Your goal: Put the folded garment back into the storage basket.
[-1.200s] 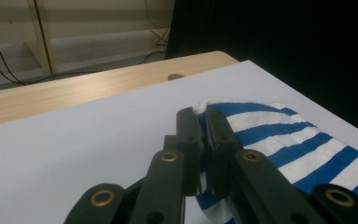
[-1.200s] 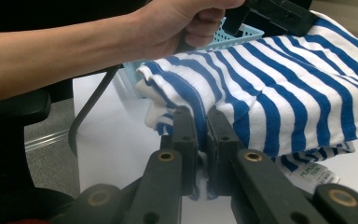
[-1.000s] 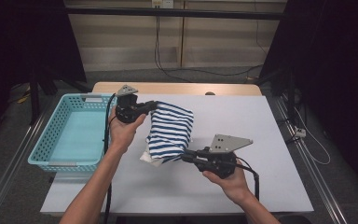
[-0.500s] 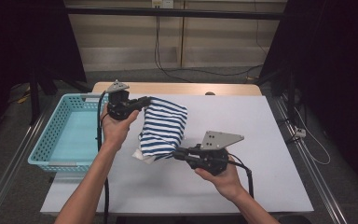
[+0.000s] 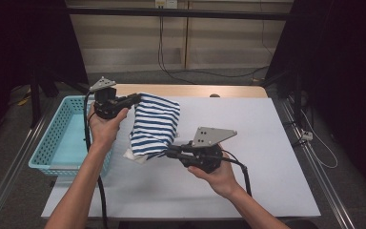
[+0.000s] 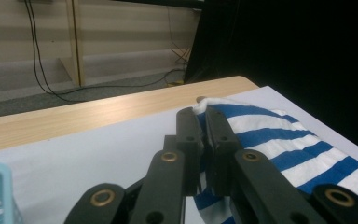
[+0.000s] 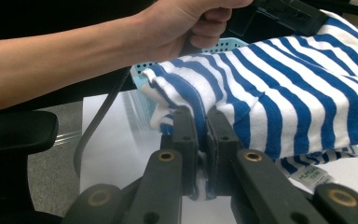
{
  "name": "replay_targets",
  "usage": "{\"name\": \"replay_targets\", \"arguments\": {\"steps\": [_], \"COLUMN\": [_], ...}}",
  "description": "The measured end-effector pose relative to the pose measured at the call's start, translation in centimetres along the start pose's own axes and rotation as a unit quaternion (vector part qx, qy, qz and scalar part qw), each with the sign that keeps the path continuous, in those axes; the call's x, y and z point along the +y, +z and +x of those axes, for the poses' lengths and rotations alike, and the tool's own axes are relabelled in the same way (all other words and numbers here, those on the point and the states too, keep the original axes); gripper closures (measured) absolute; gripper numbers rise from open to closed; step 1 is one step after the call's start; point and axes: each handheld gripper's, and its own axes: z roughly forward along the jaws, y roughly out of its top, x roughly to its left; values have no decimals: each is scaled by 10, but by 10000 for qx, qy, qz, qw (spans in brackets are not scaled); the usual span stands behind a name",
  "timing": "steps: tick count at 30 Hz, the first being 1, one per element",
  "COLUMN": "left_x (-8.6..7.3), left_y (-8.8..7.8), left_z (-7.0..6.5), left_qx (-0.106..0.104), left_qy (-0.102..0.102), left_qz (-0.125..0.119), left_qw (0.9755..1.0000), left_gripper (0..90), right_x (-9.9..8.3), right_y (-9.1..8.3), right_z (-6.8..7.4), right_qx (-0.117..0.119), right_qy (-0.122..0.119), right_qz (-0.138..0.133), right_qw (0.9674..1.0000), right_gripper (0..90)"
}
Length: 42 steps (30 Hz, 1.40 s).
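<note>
above the white table [image 5: 267, 143], held clear of it: 1 blue/white striped cloth [image 5: 155, 124], just right of my teal basket [image 5: 59, 143]. left gripper [image 5: 136, 98] clamped on its top corner; right gripper [image 5: 167, 152] clamped on its lower edge. cloth hangs slanted btwn the two; white label [image 7: 310, 176] at the hem.

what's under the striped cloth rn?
Bare white table under the lifted striped cloth; a white label hangs from its underside. The table directly beneath its folds is covered.
</note>
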Motion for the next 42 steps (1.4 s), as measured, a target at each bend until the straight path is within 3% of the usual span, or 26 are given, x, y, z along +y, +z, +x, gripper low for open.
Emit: {"name": "replay_targets", "arguments": {"steps": [6,14,21,33,37,42], "left_x": [5,5,5,1,0,4], "left_y": [-12,-20,-25,-42,-50,-55], "left_z": [7,18,23,42,49,54], "left_qx": [120,186,276,410,431,552], "left_qy": [54,-129,-94,-237,-368,-322], "left_qz": [-52,-110,-28,-123,-164,-241], "left_qw": [9999,9997,9996,9988,9983,9977], "left_gripper": [860,860,860,860,860,860], "right_x": [8,19,19,18,24,30], "right_y": [12,28,39,58,64,71], "right_z": [1,6,7,3,5,5], "right_qx": [147,268,388,435,457,495], "right_qy": [-41,-159,-90,-20,-50,-86], "right_qz": [-107,-184,-199,-108,-124,-137], "right_qw": [9998,9993,9990,9990,9989,9986], "right_gripper": [847,848,848,849,849,849]}}
